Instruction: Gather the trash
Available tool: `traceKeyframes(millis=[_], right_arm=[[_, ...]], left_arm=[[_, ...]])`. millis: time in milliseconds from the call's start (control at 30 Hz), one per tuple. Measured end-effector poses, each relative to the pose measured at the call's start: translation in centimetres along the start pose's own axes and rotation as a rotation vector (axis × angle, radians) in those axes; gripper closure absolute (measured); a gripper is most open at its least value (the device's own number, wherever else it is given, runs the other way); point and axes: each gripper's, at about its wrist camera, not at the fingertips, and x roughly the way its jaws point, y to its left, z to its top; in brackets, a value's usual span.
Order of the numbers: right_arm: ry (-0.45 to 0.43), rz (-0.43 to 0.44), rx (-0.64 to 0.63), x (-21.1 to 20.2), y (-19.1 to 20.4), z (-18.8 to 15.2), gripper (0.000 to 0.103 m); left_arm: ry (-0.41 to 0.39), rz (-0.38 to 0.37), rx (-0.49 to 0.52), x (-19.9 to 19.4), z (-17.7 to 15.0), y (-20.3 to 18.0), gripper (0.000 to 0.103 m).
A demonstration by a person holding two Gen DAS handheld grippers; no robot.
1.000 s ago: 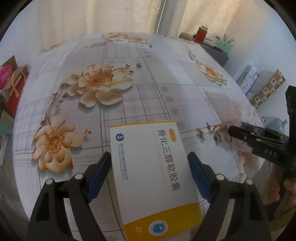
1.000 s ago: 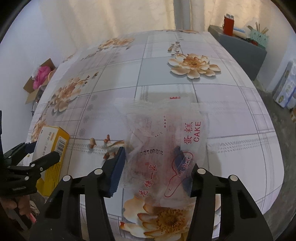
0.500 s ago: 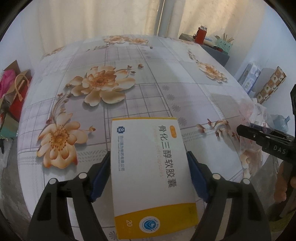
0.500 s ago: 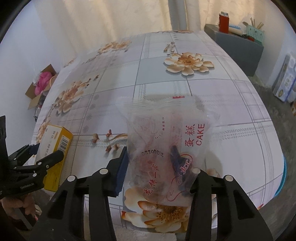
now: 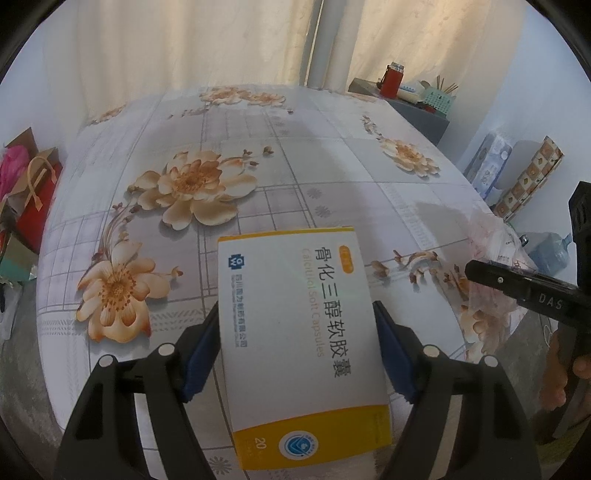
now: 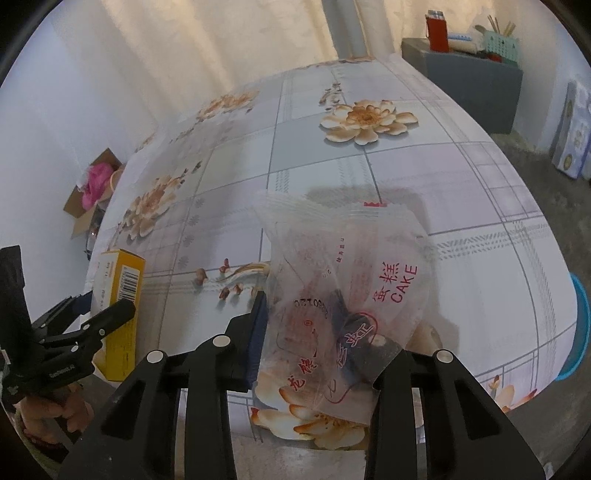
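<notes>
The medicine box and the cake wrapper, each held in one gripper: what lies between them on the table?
In the right wrist view, only bare flowered tablecloth shows between the medicine box and the cake wrapper; no other object lies there.

Pale curtains (image 5: pixel 207 40) glow with daylight behind a table (image 5: pixel 303 162) spread with a floral, checked cloth. A grey cabinet (image 6: pixel 476 88) stands by the white wall, carrying a red flask (image 6: pixel 436 31) and a green holder; the floor (image 6: pixel 561 173) is grey concrete
</notes>
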Motion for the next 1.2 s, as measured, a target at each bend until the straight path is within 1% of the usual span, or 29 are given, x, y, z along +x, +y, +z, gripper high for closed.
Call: traceKeyframes(millis=[267,767,967,1100,1200], right_arm=[[-0.015,0.037,0.026,-1.4,-1.1,0.7,0.072],[-0.046,0.104,0.056,-2.6,-2.3,0.2,0.072],[-0.070,0.132,0.074,-3.4,-3.4,-0.2,0.072],[-0.093,0.141,0.097,-4.5,-4.7,-0.4,0.072],[-0.115,0.144,0.119,-5.5,-5.9,-0.7,0.072]], left_arm=[[-0.006,-0.007,0.017,-0.1,0.4,-1.0,0.028],[-0.013,-0.028,0.064,-0.3,1.2,-3.6,0.028],[-0.024,-0.041,0.092,-0.5,1.9,-5.3,0.028],[-0.035,-0.068,0.123,-0.6,2.6,-7.0,0.028],[-0.049,-0.092,0.163,-0.6,3.5,-9.1,0.028]])
